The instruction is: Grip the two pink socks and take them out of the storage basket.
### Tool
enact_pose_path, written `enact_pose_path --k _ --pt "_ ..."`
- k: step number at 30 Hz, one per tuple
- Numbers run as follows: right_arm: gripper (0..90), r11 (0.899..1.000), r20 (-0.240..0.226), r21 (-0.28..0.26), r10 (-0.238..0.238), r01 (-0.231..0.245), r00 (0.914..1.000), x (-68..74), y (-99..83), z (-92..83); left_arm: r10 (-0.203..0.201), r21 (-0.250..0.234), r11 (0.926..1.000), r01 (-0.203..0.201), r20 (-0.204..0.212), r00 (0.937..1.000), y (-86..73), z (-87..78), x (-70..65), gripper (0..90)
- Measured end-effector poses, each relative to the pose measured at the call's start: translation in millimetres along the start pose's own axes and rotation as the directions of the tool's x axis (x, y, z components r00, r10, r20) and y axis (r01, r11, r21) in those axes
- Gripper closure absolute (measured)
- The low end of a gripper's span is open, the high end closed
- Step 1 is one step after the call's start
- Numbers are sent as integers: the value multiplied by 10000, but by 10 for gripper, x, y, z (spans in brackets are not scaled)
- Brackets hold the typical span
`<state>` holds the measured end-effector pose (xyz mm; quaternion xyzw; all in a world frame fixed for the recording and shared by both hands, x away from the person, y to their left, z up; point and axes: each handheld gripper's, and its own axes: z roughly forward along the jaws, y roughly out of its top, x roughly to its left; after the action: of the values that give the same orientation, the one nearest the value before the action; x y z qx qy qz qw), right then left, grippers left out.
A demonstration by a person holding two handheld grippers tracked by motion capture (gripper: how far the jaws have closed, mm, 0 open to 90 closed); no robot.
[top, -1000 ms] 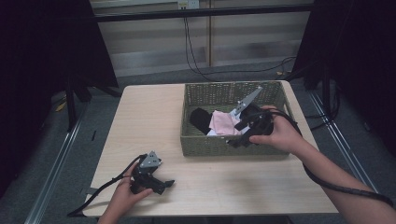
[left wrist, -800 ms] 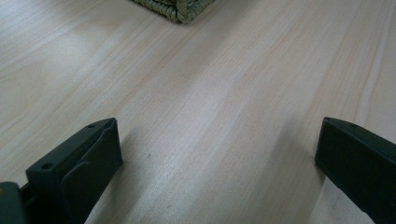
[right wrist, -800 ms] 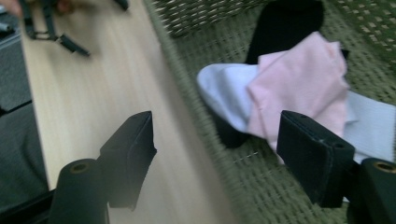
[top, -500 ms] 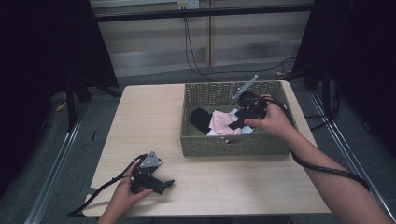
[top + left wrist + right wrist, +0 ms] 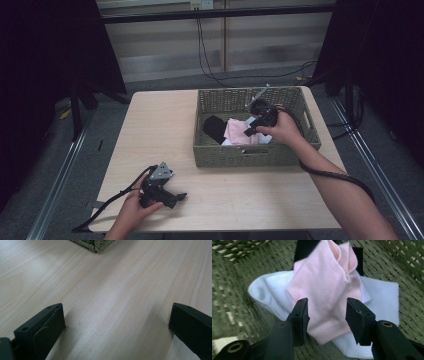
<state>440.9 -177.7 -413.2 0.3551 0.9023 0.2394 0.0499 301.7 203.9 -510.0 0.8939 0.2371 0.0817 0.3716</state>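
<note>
Shifted since a second ago: right gripper [image 5: 248, 132], lifted off the near rim of the basket, now pointing down into its middle, over the cloth pile. Left gripper [image 5: 176, 199] unchanged at the near left of the pale wooden table [image 5: 155, 125].

One rectangular green woven basket [image 5: 255, 156] on the far right half of the table. Inside, counted: one pink cotton sock [image 5: 329, 285] on top, two white pieces [image 5: 269, 290] beneath it, possibly a pair, and one black piece [image 5: 215, 127] to the left.

Right jaws parted, spread either side of the near end of the pink sock, just above it, gripping nothing. Left jaws spread wide, empty, low over bare wood, a corner of the basket well ahead.
</note>
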Motion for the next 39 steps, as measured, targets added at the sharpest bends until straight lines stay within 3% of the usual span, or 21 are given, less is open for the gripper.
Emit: enact_pose_path --k 5,15,26,39 --pt "536 9999 -32 141 96 -95 9999 -42 5 106 1 -1 10000 -1 2 10000 0 0 0 0" --pt "805 9984 -60 563 7 -3 10000 -40 70 227 4 8 10000 -4 0 10000 0 -1 0 0" --pt "844 9997 -690 208 158 -144 9975 -55 82 -134 26 5 10000 -26 -5 10000 1 0 2 0" --pt "847 9997 -795 -10 -226 226 9966 -46 81 -516 24 22 10000 -24 1 10000 1 -2 2 0"
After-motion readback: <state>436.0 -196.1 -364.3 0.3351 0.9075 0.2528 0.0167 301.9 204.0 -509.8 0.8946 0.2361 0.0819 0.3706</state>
